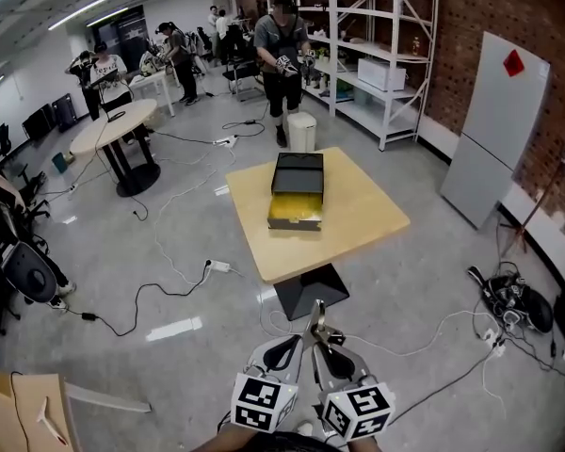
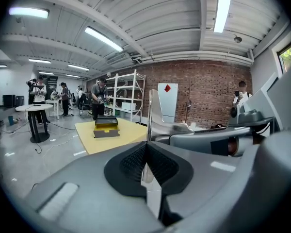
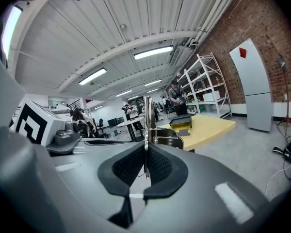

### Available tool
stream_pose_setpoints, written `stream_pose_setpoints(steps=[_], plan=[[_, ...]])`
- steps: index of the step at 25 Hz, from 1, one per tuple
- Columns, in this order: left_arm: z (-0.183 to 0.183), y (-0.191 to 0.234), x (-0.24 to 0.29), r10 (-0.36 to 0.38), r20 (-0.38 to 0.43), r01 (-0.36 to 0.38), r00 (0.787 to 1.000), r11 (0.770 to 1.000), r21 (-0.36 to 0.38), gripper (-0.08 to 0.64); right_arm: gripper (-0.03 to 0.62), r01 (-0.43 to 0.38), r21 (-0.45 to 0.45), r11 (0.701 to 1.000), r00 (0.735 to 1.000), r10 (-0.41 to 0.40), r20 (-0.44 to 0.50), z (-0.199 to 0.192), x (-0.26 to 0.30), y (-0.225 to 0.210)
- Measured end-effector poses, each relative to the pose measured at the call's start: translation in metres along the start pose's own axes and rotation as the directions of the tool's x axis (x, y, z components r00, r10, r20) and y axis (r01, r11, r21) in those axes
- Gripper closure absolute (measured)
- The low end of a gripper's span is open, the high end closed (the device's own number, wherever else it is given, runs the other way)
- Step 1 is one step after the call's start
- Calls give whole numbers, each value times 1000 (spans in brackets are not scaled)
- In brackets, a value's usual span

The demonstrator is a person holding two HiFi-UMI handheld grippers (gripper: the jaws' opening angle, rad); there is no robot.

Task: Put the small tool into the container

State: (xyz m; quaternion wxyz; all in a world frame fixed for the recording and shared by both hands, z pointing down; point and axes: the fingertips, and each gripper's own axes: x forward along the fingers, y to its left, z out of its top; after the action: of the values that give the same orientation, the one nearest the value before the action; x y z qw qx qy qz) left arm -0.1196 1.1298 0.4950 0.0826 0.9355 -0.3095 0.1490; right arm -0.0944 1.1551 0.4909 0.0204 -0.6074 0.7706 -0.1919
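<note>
Now clamped shut on small metal tool (image 2: 151, 113), blade upright: left gripper (image 2: 146, 149) and right gripper (image 3: 145, 161) alike. Open black container (image 1: 297, 188) dead ahead, far, on yellow table (image 1: 363, 217); neither hand nearer.

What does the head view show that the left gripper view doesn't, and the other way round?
Only the head view: the patterned marker cubes seen from above, and the black base under the table. Only the left gripper view: close up, the left gripper with its black ridged pads pressed on the small tool, a thin metal strip. Both: the yellow table, the open container on it, the white shelves and the brick wall.
</note>
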Motion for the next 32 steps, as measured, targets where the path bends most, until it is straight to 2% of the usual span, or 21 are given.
stream_pose_setpoints(steps=[3, 6, 8, 11, 17, 21, 27, 32], plan=[[21, 34, 46, -4, -7, 4, 1000, 1000, -1, 555, 584, 7, 1, 1000, 1000, -7, -10, 23, 49, -29], [41, 85, 102, -8, -13, 8, 1000, 1000, -5, 554, 584, 10, 1, 1000, 1000, -10, -17, 45, 116, -58], [51, 132, 141, -13, -17, 13, 1000, 1000, -3, 554, 584, 12, -1, 1000, 1000, -12, -18, 58, 175, -74], [73, 230, 190, -19, -21, 19, 1000, 1000, -1, 554, 584, 19, -4, 1000, 1000, -19, -22, 82, 284, -79], [144, 438, 249, -53, -14, 53, 999, 999, -4, 554, 584, 54, -17, 998, 998, -54, -33, 151, 494, -47], [190, 574, 274, -97, -6, 97, 995, 995, -2, 555, 584, 86, -26, 996, 996, -87, -33, 195, 628, -9], [200, 797, 273, -103, 7, 103, 995, 995, -4, 555, 584, 112, -28, 993, 993, -113, -41, 203, 829, 75], [201, 943, 273, -98, 11, 98, 995, 995, -8, 555, 584, 104, -20, 994, 993, -105, -46, 205, 965, 132]])
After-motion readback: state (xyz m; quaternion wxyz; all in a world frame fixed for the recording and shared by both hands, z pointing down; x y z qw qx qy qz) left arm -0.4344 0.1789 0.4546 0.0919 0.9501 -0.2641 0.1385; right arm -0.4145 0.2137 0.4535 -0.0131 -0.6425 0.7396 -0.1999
